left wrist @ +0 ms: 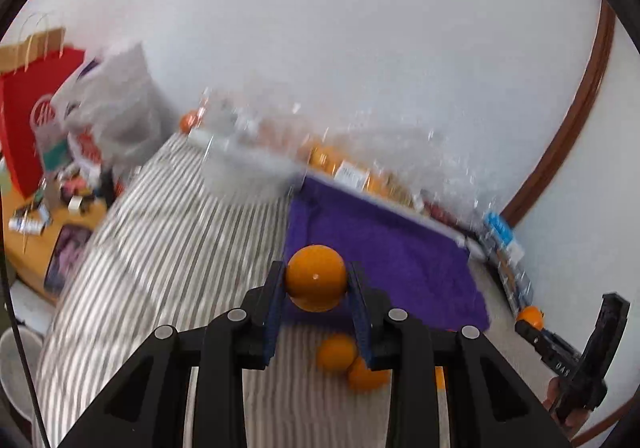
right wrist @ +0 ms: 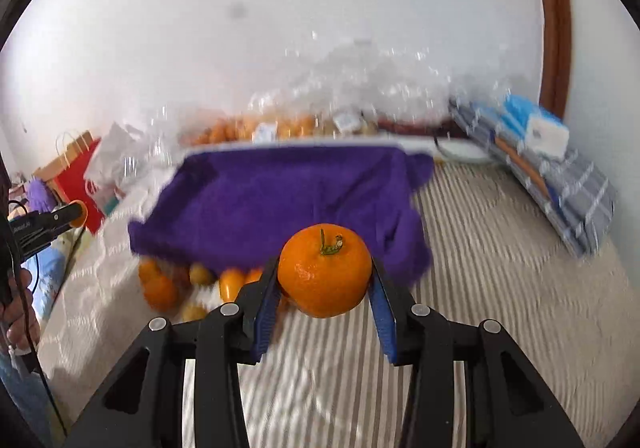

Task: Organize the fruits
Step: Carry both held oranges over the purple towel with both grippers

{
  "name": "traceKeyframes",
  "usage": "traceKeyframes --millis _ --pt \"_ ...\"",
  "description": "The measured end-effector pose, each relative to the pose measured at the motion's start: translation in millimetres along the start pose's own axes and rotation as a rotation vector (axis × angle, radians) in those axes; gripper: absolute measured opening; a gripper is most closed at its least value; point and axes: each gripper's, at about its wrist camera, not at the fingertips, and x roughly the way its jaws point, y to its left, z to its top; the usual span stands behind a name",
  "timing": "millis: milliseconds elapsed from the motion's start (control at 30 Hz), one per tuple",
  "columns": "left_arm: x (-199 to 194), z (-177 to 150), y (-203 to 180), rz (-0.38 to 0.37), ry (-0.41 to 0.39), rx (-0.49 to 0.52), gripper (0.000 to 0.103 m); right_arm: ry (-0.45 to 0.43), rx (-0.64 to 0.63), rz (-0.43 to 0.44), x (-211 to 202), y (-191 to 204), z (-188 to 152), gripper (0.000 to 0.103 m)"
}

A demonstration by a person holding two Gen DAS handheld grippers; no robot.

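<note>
Both tools carry fruit clear of the striped bedcover (right wrist: 500, 248). The left gripper (left wrist: 316, 280) has its jaws drawn nearly together on a small smooth orange fruit (left wrist: 316, 277), the blue pads pressing its two sides. The right gripper (right wrist: 323, 272) stands a little wider, clamped on a mandarin (right wrist: 323, 270) with its green stem uppermost.

A purple towel (right wrist: 280, 200) lies ahead of both, and behind it clear plastic packs of fruit (right wrist: 256, 128) line the wall. Loose fruit (right wrist: 160, 288) sits on the bedcover at the towel's near edge, below the left tool.

Risks noted:
- Each fruit is round and held only at two points near its widest part. A sharp swing or a tilt of the wrist could roll it out forward, likely onto the bedcover and off among the loose pile.
- The small fruit's skin looks glossy; the grip there seems the less secure of the two.
- Too hard a squeeze on the mandarin may split its soft peel.
- The two tools travel close together; crossing paths could knock one fruit loose.
- The surroundings are blurred, so I cannot tell exactly where the fruit is meant to go.
</note>
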Motion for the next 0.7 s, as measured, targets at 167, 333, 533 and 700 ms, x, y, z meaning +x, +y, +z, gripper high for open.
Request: traceKeyframes --millis 167,333,533,700 --pt "20.8 36.1 -18.1 0.019 -0.057 0.034 0.029 -0.062 -0.018 -0.009 6.1 6.0 50.1 0.042" --pt "62.8 48.4 -34.8 0.004 -0.046 0.044 0.029 -0.075 -0.039 -0.013 30.7 13.5 83.1 0.042" --pt "111.0 51.2 -42.3 -0.029 0.014 0.054 0.029 -0.057 -0.024 -0.019 69.6 9.9 89.4 0.042" --pt "142.2 35.9 -31.1 -0.068 0.096 0.045 0.03 0.006 -0.019 -0.054 104.5 1.1 80.7 0.042"
